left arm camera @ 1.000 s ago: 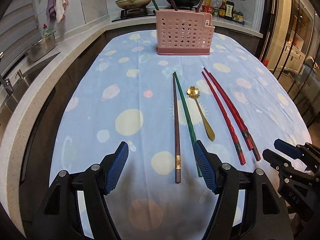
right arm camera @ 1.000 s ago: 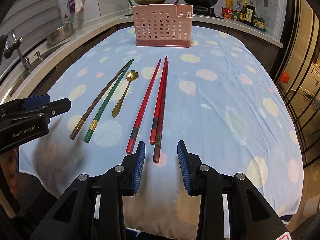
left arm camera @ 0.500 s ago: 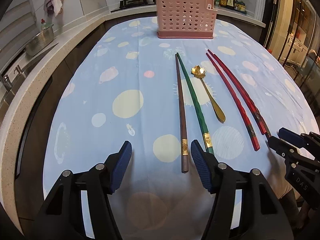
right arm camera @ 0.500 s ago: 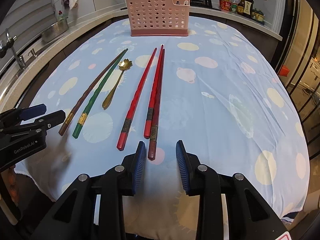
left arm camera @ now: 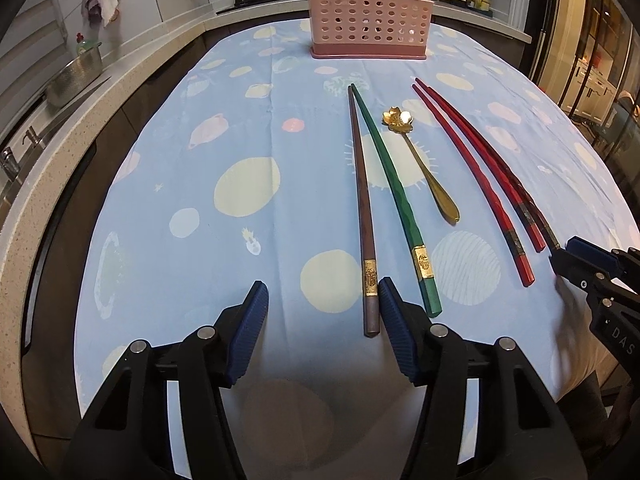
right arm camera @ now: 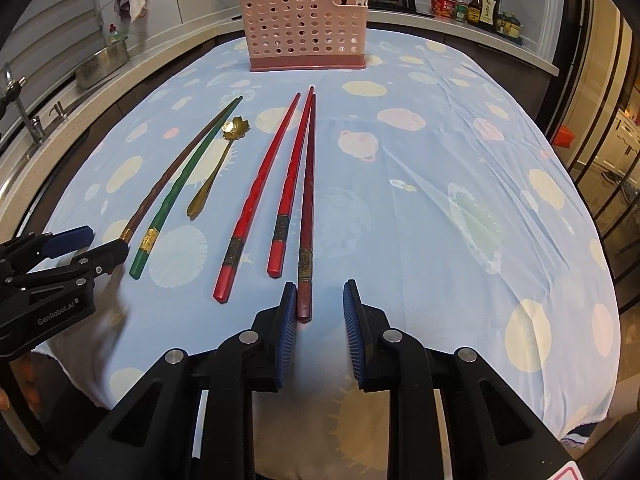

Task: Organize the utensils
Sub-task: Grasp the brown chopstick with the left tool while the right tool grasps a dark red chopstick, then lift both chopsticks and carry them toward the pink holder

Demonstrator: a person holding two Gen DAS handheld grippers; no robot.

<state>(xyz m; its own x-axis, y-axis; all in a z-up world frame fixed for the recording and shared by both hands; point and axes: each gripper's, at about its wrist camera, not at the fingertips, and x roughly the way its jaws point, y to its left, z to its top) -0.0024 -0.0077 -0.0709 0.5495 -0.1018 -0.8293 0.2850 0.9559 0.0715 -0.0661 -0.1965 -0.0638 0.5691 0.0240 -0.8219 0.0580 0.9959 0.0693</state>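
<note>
A pink perforated utensil holder [left arm camera: 368,16] stands at the far end of the table, with a few chopsticks in it [right arm camera: 306,26]. On the cloth lie a brown chopstick [left arm camera: 362,208], a green chopstick [left arm camera: 394,196], a gold flower spoon [left arm camera: 420,160], two red chopsticks [right arm camera: 256,200] and a dark red chopstick [right arm camera: 307,204]. My left gripper [left arm camera: 322,322] is open, with the brown chopstick's near end just inside its right finger. My right gripper [right arm camera: 318,312] is open, with the dark red chopstick's near end just inside its left finger.
The table wears a blue cloth with pale spots [left arm camera: 240,184]. A counter with a steel pot [left arm camera: 74,80] and sink runs along the left. Pans and sauce bottles [right arm camera: 476,6] stand on the back counter. Dark railings [right arm camera: 600,120] are at the right.
Both grippers have moved forward and lower toward the near ends of the chopsticks. The right gripper's jaws have closed in beside the dark red chopstick. Nothing on the table has moved.
</note>
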